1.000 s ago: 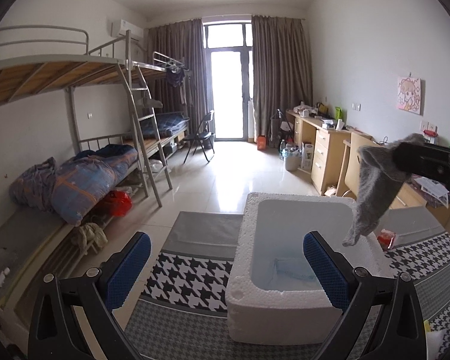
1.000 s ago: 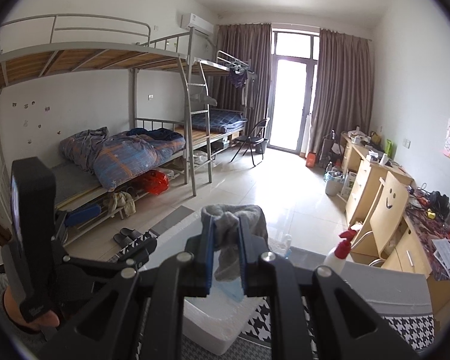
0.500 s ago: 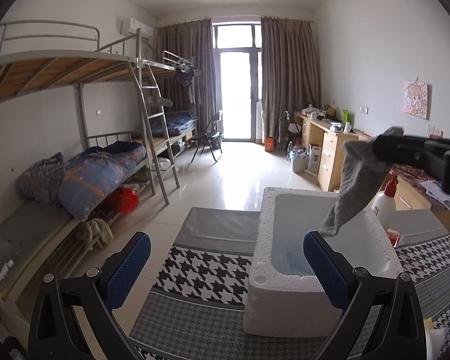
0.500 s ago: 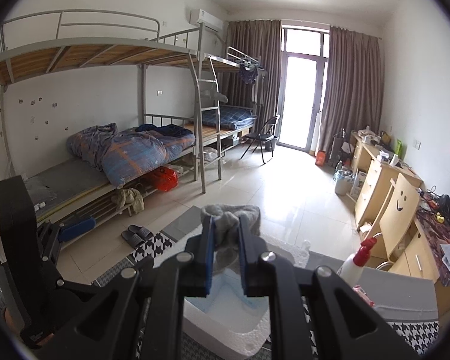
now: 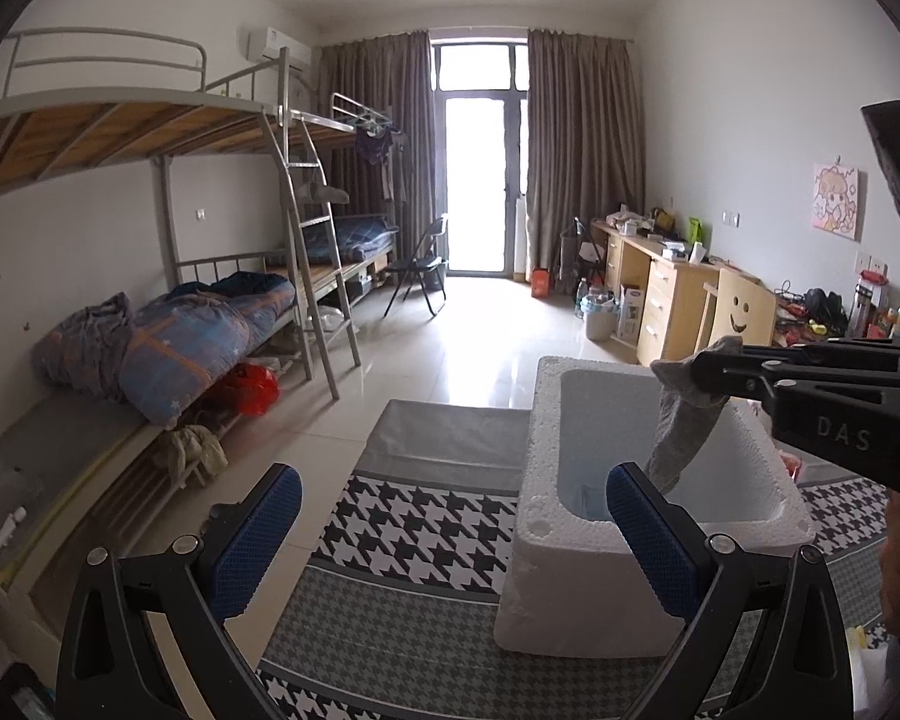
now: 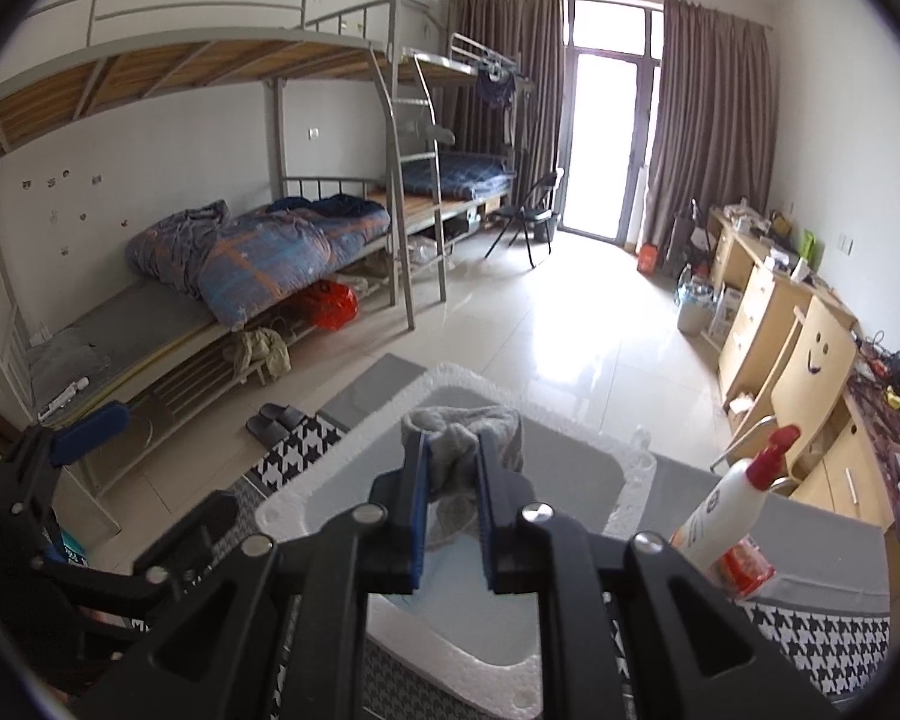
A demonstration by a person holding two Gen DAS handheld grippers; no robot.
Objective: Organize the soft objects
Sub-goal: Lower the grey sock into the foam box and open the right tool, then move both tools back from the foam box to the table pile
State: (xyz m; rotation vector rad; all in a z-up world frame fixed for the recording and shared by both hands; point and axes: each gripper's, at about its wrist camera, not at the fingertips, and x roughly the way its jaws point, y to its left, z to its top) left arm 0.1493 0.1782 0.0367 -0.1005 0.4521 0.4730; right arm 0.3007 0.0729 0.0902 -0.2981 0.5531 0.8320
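Observation:
A grey sock (image 5: 684, 420) hangs from my right gripper (image 5: 699, 373), which is shut on its top end; the sock's lower part dangles inside the white foam box (image 5: 546, 420). In the right wrist view the sock (image 6: 459, 450) bunches between the blue pads, directly over the box (image 6: 570, 438). My left gripper (image 5: 447, 531) stands open with nothing between its blue-padded fingers (image 5: 258, 528), near the box's front left corner. From the right wrist view the left gripper's blue pad (image 6: 90, 423) shows at far left.
The box sits on a houndstooth cloth (image 5: 414, 528) covering a table. A spray bottle (image 6: 726, 516) with a red nozzle stands right of the box. Bunk beds (image 5: 168, 330) line the left wall, desks (image 5: 660, 294) the right. Slippers (image 6: 276, 420) lie on the floor.
My right gripper has carried the sock leftward and down, from beside the box's right rim to over its inside, where the sock's end now hangs. The left gripper stays open.

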